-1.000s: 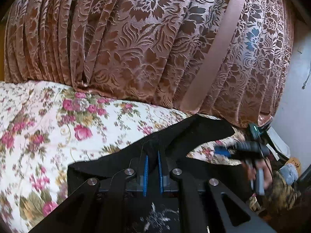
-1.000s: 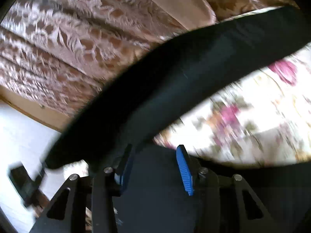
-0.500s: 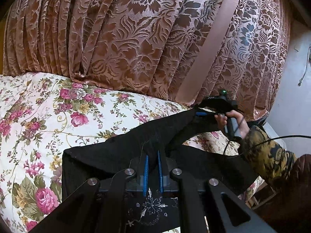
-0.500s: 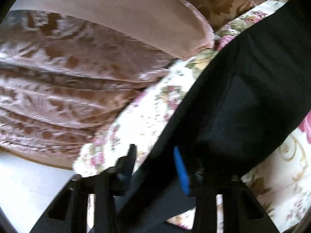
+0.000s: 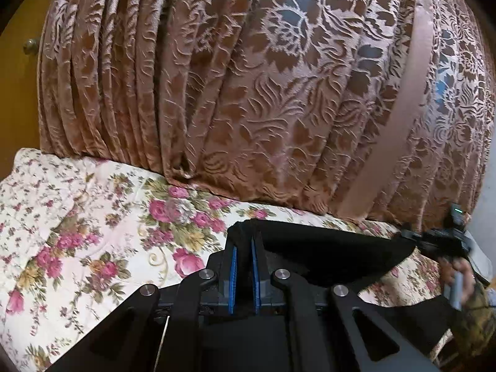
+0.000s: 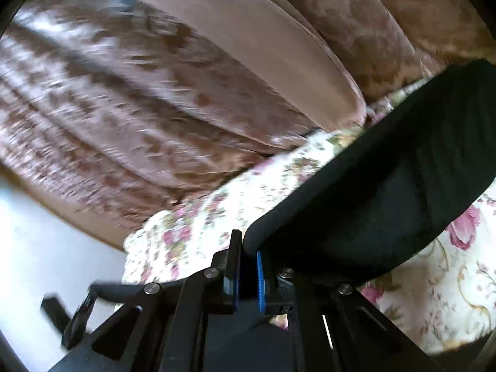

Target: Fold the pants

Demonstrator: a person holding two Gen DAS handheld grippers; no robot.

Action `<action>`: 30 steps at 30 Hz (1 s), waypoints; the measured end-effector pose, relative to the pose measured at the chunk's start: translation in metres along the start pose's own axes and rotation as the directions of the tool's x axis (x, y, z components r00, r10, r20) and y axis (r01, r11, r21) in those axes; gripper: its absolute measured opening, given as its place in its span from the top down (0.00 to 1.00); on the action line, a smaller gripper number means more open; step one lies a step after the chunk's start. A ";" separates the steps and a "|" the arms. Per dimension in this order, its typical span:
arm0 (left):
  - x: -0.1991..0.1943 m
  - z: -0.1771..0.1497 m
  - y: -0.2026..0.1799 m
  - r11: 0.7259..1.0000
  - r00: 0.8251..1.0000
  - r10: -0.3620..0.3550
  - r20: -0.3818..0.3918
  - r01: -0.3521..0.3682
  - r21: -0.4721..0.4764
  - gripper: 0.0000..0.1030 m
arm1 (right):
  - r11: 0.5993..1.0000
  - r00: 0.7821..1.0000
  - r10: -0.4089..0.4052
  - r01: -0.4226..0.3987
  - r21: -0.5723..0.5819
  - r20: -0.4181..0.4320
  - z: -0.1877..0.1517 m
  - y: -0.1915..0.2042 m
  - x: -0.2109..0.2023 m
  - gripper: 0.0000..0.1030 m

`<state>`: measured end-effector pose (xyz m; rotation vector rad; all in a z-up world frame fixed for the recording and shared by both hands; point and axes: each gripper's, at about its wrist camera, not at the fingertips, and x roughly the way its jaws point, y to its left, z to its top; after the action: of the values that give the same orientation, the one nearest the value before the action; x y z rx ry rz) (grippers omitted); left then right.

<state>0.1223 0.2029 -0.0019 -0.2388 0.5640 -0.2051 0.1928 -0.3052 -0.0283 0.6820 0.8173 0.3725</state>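
The black pants [image 5: 328, 254] hang stretched between my two grippers above a bed with a floral bedspread [image 5: 93, 226]. My left gripper [image 5: 243, 248] is shut on one end of the pants, with black cloth bunched between its blue pads. In the left wrist view the right gripper [image 5: 434, 241] shows at the far right, held by a hand and gripping the other end. In the right wrist view my right gripper [image 6: 248, 266] is shut on the pants [image 6: 387, 192], which run off to the upper right over the bedspread [image 6: 217, 204].
A brown floral curtain [image 5: 263, 93] hangs behind the bed along its far edge and fills the upper part of both views. A white wall [image 6: 46, 248] lies to the left in the right wrist view. A yellow door with a knob [image 5: 29, 45] is at the far left.
Both grippers have lifted the pants and pulled them taut. The right gripper's jaws have closed onto the cloth, and it has swung out to the right, away from the left gripper.
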 end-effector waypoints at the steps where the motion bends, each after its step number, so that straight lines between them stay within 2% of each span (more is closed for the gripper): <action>1: -0.001 -0.001 0.002 1.000 1.000 0.003 0.002 -0.003 -0.005 0.93 | 1.000 1.000 0.017 -0.016 -0.020 0.007 -0.008 0.004 -0.011 0.92; 5: -0.016 -0.025 0.012 0.999 1.000 0.004 -0.008 -0.004 -0.044 0.93 | 0.993 0.998 0.056 -0.056 -0.105 -0.004 -0.053 0.016 -0.047 0.92; 9: -0.036 -0.065 0.021 0.996 0.999 0.005 -0.044 -0.009 -0.094 0.93 | 0.989 0.997 0.052 -0.058 -0.136 -0.048 -0.106 0.013 -0.071 0.92; 12: -0.043 -0.102 0.035 0.987 0.995 0.015 -0.100 -0.030 -0.155 0.93 | 0.990 0.995 0.027 -0.041 -0.137 -0.099 -0.141 0.007 -0.067 0.93; 17: -0.043 -0.166 0.059 0.956 0.980 0.026 -0.197 -0.082 -0.280 0.93 | 0.992 0.985 -0.016 -0.006 -0.126 -0.172 -0.183 -0.007 -0.051 0.93; 21: -0.044 -0.198 0.073 0.916 0.969 0.000 -0.246 -0.098 -0.388 0.90 | 0.988 0.973 -0.076 0.044 -0.148 -0.218 -0.207 -0.021 -0.042 0.94; 25: -0.060 -0.205 0.086 0.866 0.967 -0.022 -0.253 -0.108 -0.487 0.89 | 0.983 0.965 -0.117 0.079 -0.165 -0.236 -0.216 -0.028 -0.032 0.94; 28: -0.080 -0.203 0.090 0.812 0.976 -0.096 -0.194 -0.036 -0.583 0.84 | 0.982 0.962 -0.130 0.092 -0.163 -0.242 -0.219 -0.034 -0.026 0.94; 30: -0.088 -0.200 0.089 0.771 0.975 -0.169 -0.141 0.041 -0.636 0.76 | 0.983 0.961 -0.132 0.094 -0.160 -0.244 -0.220 -0.038 -0.023 0.94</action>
<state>-0.0492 0.2766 -0.1465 -0.9215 0.8040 -0.1411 0.0103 -0.2553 -0.1497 0.4517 1.0566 0.4175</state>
